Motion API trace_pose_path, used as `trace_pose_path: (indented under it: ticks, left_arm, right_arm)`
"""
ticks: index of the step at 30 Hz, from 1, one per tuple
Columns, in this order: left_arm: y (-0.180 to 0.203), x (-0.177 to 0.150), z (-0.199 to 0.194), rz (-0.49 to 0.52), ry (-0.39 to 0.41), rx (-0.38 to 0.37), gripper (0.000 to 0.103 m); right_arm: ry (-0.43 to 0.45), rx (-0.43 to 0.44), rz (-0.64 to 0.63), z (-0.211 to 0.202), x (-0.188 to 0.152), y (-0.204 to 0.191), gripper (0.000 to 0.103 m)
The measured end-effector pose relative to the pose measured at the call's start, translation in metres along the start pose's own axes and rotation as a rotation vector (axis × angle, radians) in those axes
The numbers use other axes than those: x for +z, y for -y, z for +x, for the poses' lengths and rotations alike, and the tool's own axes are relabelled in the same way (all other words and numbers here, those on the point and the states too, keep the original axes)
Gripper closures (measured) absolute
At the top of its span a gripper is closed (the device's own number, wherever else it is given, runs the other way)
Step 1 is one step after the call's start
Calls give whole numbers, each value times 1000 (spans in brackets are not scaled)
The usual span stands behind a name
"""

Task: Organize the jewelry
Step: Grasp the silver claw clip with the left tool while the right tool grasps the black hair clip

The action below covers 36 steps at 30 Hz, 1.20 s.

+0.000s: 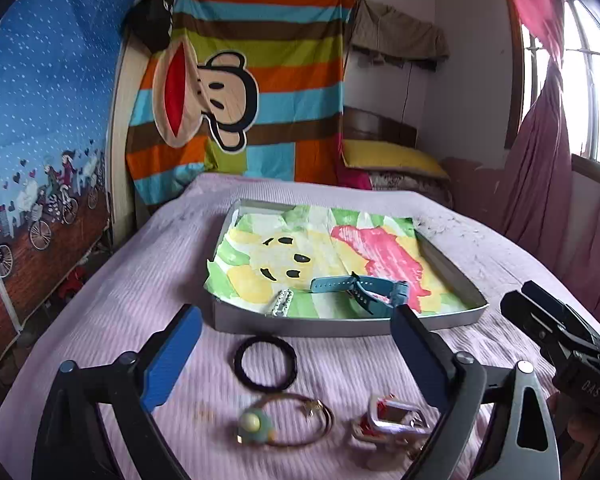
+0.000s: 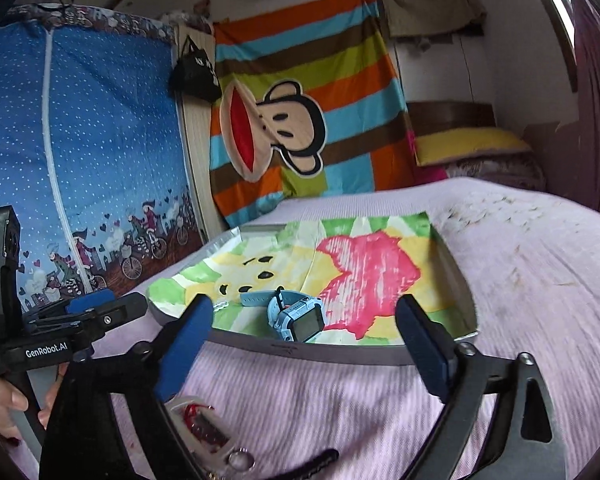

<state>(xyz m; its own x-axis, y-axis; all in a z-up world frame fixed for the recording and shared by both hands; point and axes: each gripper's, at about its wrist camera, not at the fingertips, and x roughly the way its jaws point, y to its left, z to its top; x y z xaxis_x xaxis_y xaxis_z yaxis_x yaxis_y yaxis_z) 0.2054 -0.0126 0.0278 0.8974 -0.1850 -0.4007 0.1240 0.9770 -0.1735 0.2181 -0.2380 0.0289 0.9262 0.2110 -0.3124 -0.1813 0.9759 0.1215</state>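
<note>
A shallow grey tray (image 1: 340, 326) lined with a painted paper sits on the purple bedspread. In it lie a blue watch (image 1: 364, 286) and a small silver clip (image 1: 281, 303). The watch also shows in the right wrist view (image 2: 296, 314), inside the tray (image 2: 320, 350). In front of the tray lie a black hair tie (image 1: 265, 362), a gold bangle with a pale green charm (image 1: 288, 420) and a white-and-red keychain (image 1: 392, 420). My left gripper (image 1: 296, 354) is open and empty above these. My right gripper (image 2: 304, 350) is open and empty before the tray; the keychain (image 2: 204, 428) lies below its left finger.
The right gripper's body (image 1: 560, 336) shows at the right edge of the left wrist view; the left gripper (image 2: 72, 320) shows at the left of the right wrist view. A striped monkey blanket (image 1: 240, 92) hangs behind the bed, with a yellow pillow (image 1: 388, 156) beside it.
</note>
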Motion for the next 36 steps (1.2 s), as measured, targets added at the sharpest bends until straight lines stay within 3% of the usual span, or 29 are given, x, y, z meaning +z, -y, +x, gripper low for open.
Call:
trace_pose_path:
  ticks: [4, 5, 11, 24, 26, 31, 33, 36]
  left_arm:
    - [4, -10, -18, 11, 23, -3, 1]
    - [5, -14, -22, 16, 24, -7, 1]
    - [7, -34, -35, 53, 6, -27, 1]
    - [12, -65, -22, 121, -149, -103, 2]
    - [14, -69, -20, 136, -162, -122, 5]
    - [20, -77, -15, 174, -191, -169, 20]
    - [23, -80, -10, 190, -212, -193, 28]
    - [27, -82, -1, 206, -252, -212, 40]
  right_arm:
    - [30, -17, -31, -29, -8, -5, 7]
    - [34, -20, -36, -35, -10, -6, 2]
    - [24, -36, -57, -64, -27, -4, 1]
    - [-153, -25, -69, -56, -59, 16, 2]
    - [-174, -22, -67, -50, -63, 15, 2]
    - [-216, 1, -68, -38, -71, 13, 13]
    - [-243, 18, -70, -32, -72, 12, 29]
    - [-280, 47, -81, -22, -74, 10, 41]
